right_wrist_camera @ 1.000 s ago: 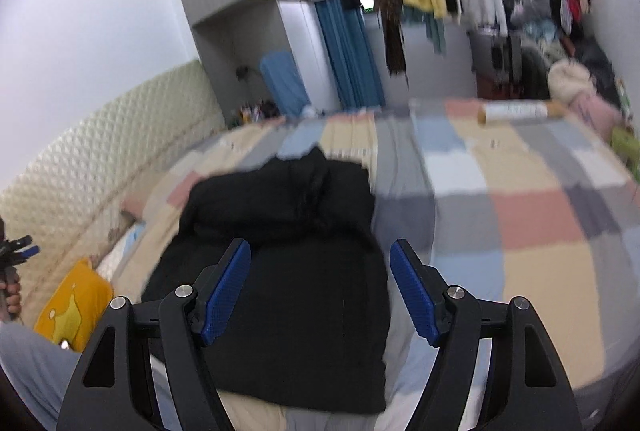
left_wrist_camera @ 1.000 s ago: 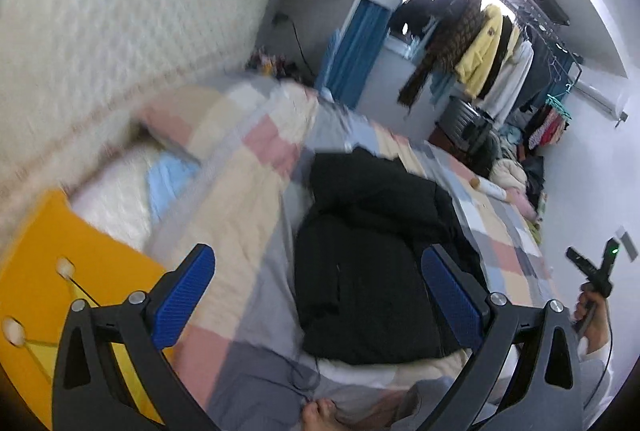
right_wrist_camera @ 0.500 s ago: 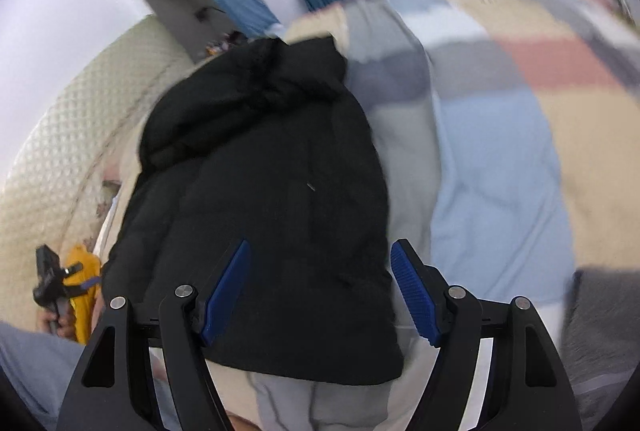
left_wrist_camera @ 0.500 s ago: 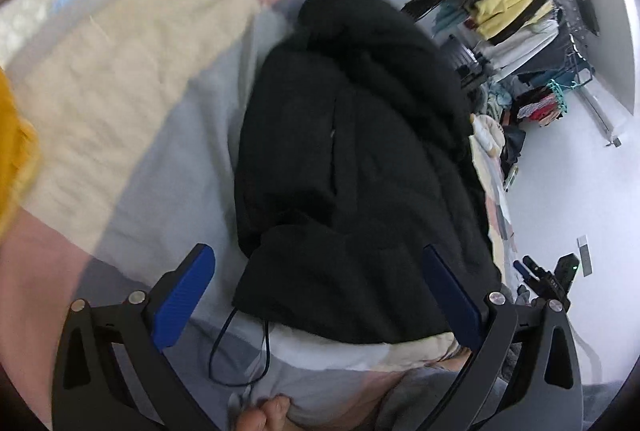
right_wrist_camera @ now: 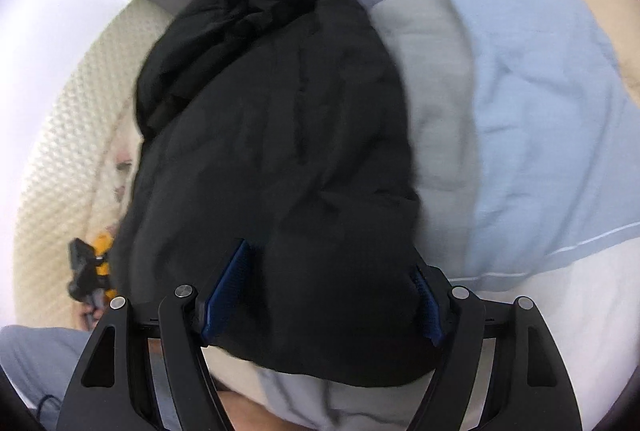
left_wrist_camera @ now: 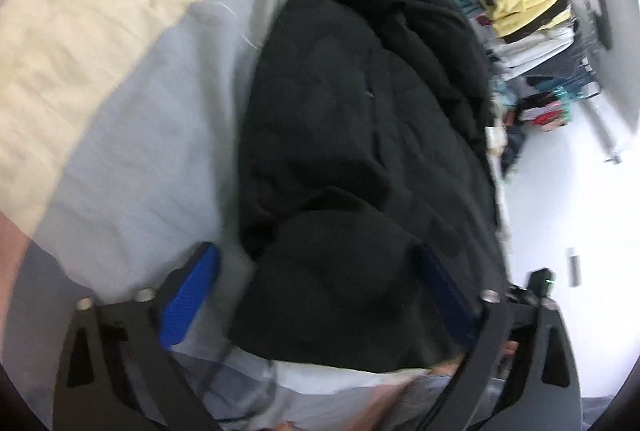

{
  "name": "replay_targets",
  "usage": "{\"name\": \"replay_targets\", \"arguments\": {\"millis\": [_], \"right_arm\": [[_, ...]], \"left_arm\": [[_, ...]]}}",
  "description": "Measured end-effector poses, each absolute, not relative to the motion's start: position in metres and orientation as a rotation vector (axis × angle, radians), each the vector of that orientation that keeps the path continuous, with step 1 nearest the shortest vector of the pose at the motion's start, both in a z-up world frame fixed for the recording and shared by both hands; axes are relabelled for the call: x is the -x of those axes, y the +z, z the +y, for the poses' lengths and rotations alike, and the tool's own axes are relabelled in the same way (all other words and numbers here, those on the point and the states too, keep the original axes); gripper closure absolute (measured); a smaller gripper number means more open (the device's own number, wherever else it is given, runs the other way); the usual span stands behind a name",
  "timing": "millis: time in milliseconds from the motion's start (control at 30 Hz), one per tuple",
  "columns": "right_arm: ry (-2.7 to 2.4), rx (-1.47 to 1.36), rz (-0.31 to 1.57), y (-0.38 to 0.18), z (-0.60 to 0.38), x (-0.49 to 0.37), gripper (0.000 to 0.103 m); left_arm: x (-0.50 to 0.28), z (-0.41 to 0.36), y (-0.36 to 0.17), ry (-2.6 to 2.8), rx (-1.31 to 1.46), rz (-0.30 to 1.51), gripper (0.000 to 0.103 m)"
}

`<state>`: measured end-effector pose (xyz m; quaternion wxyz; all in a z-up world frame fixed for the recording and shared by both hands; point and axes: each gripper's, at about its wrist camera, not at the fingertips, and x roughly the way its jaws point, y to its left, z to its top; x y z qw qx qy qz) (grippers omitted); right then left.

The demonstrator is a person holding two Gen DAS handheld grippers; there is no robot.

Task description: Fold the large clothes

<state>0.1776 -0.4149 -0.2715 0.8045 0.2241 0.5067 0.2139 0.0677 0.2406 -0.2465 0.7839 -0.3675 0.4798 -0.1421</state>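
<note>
The jacket (left_wrist_camera: 360,135) lies lengthwise on the bed (left_wrist_camera: 132,135), its hem at the near edge and its hood end toward the far side. The left gripper (left_wrist_camera: 316,291) sits over the hem's left corner, jaws spread to either side of it; the right gripper (right_wrist_camera: 320,295) sits over the hem's right corner, jaws likewise apart with the fabric between them. The headboard (right_wrist_camera: 60,151) runs along the bed's left edge. A clothes rack (left_wrist_camera: 536,7) stands beyond the bed's far right corner. In the right wrist view the left gripper (right_wrist_camera: 86,275) shows left of the jacket.
</note>
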Motion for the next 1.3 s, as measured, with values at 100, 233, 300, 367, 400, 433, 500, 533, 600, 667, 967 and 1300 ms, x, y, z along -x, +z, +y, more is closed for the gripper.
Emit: {"name": "replay_targets", "arguments": {"millis": [100, 233, 300, 367, 400, 433, 500, 533, 600, 667, 967, 1300], "right_arm": [[0.546, -0.507, 1.042, -0.256, -0.407, -0.17, 0.029], [0.618, -0.524, 0.984, -0.245, -0.406, -0.162, 0.028], [0.577, -0.488, 1.011, -0.252, -0.406, -0.164, 0.028], [0.529, -0.464, 1.048, -0.261, -0.406, -0.169, 0.028], [0.49, -0.434, 1.074, -0.269, -0.406, -0.171, 0.028], [0.466, -0.415, 1.089, -0.274, -0.406, -0.171, 0.028], [0.435, -0.398, 1.114, -0.286, -0.407, -0.172, 0.026], [0.434, -0.408, 1.115, -0.289, -0.407, -0.171, 0.024], [0.437, -0.414, 1.109, -0.29, -0.405, -0.168, 0.022], [0.476, -0.423, 1.109, -0.286, -0.4, -0.169, 0.022], [0.601, -0.43, 0.975, -0.24, -0.383, -0.158, 0.081], [0.629, -0.42, 0.808, -0.166, -0.381, -0.164, 0.09]], "left_arm": [[-0.06, 0.238, -0.235, -0.358, 0.785, 1.004, 0.015], [-0.047, 0.237, -0.214, -0.459, 0.797, 0.947, 0.02], [-0.044, 0.237, -0.207, -0.493, 0.778, 0.924, 0.02], [-0.046, 0.236, -0.211, -0.478, 0.771, 0.943, 0.02], [-0.048, 0.237, -0.216, -0.462, 0.773, 0.962, 0.02], [-0.05, 0.237, -0.222, -0.442, 0.771, 0.984, 0.02], [-0.054, 0.232, -0.231, -0.408, 0.754, 1.017, 0.02], [-0.056, 0.231, -0.238, -0.389, 0.744, 1.037, 0.02], [-0.058, 0.229, -0.248, -0.388, 0.753, 1.058, 0.02], [-0.055, 0.226, -0.25, -0.394, 0.772, 1.048, 0.02], [-0.047, 0.209, -0.222, -0.484, 0.822, 0.949, 0.043], [-0.052, 0.213, -0.175, -0.446, 0.915, 0.819, 0.083]]}}
